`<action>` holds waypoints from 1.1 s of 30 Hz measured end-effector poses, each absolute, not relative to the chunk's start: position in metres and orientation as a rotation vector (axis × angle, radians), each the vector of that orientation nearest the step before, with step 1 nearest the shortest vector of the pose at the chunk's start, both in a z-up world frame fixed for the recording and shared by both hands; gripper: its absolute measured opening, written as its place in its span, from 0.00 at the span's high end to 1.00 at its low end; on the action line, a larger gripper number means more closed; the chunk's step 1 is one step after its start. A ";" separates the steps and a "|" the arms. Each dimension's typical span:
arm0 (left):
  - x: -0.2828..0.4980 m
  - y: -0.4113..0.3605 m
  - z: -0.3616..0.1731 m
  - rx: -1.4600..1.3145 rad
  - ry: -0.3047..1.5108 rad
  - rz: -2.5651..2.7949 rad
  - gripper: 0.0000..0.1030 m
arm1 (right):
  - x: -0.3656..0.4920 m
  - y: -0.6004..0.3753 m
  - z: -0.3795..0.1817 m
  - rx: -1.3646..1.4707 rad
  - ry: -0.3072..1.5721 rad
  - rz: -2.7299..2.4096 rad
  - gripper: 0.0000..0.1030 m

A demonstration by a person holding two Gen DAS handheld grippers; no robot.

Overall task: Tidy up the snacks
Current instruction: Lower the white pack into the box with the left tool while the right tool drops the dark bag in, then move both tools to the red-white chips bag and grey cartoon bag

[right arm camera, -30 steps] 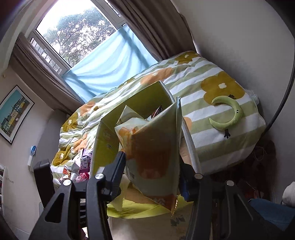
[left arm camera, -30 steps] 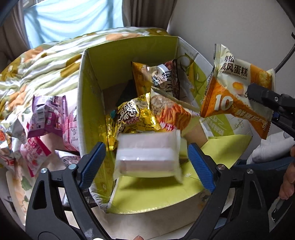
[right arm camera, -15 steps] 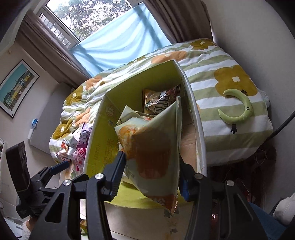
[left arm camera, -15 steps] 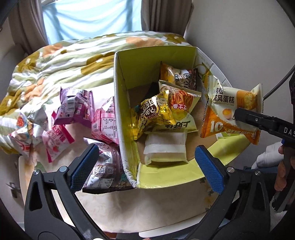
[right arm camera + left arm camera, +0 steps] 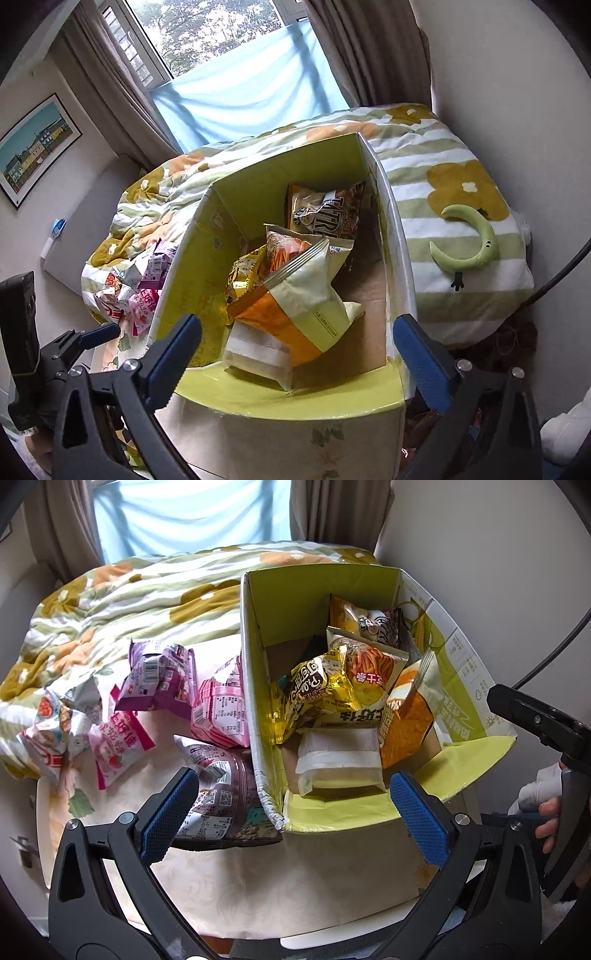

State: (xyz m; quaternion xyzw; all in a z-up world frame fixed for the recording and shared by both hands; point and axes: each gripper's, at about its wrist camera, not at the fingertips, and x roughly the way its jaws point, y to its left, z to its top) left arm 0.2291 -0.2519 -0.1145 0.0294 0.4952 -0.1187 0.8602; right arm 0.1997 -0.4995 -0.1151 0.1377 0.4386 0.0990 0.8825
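Note:
A green cardboard box stands open on the table and holds several snack bags. Among them lie a white packet, a gold bag and an orange-and-cream cake packet. My left gripper hovers open over the box's near left corner, with nothing between its pads. My right gripper is above the box. Its jaws are opening, and the cake packet lies loose below them on the white packet. Loose on the table left of the box are a purple bag, a pink bag and a dark bag.
Behind the table is a bed under a flowered quilt, with a green moon-shaped plush on it. More small packets lie at the table's far left. A black cable hangs at the right, by the wall.
The right gripper has let go of the cake packet, which has dropped into the box. The left gripper has released the white packet into the box and drawn back to the left.

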 end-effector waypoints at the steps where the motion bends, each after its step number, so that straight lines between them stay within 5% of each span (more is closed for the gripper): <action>1: 0.228 -0.251 -0.113 0.058 1.032 -0.249 0.00 | 0.198 -0.499 -0.113 0.282 0.908 0.206 0.00; 16: 0.197 -0.203 -0.053 0.044 0.920 -0.154 0.00 | 0.180 -0.462 -0.071 0.161 0.846 0.240 0.00; 33: 0.185 -0.008 -0.043 -0.076 0.906 0.096 0.00 | 0.209 -0.315 -0.052 0.152 0.801 0.420 0.00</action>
